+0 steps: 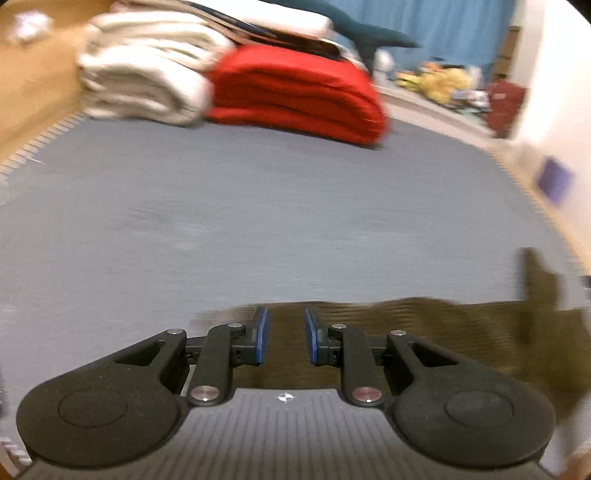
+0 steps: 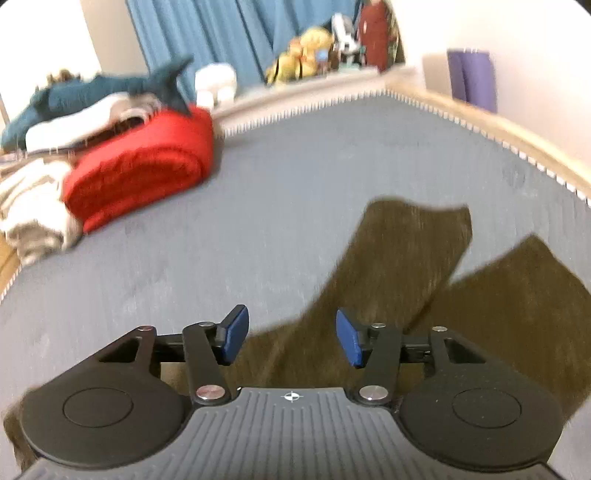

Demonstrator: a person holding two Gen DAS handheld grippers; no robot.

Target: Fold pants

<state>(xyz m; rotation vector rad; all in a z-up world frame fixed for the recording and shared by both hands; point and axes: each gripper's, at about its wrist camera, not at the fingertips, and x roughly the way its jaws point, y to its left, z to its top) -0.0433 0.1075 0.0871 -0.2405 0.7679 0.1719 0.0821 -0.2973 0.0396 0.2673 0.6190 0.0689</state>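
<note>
While both tongs hang over a grey bed [image 1: 258, 206], a pair of dark brown pants [image 2: 399, 266] lies spread flat on the bedcover. Seen from the right wrist, the two legs fan away from the camera toward the bed's far right edge, parted by a wedge of grey. The right tongs [image 2: 291, 336] stand wide apart above the upper part of the garment, with no cloth pinched between the blue pads [image 2: 349, 341]. From the left wrist, the left tongs [image 1: 286, 336] show a narrower gap, pads apart and gripping nothing, with the brown fabric's edge running just beneath and off to the right. Both views are smeared by motion blur. At the far end of the bed sit a folded red blanket [image 1: 299, 99] and, touching it, a stack of folded white bedding [image 1: 144, 77]; a dark teal plush toy [image 2: 92, 92] rests on top of the pile. Blue curtains [image 2: 236, 33] hang behind.
</note>
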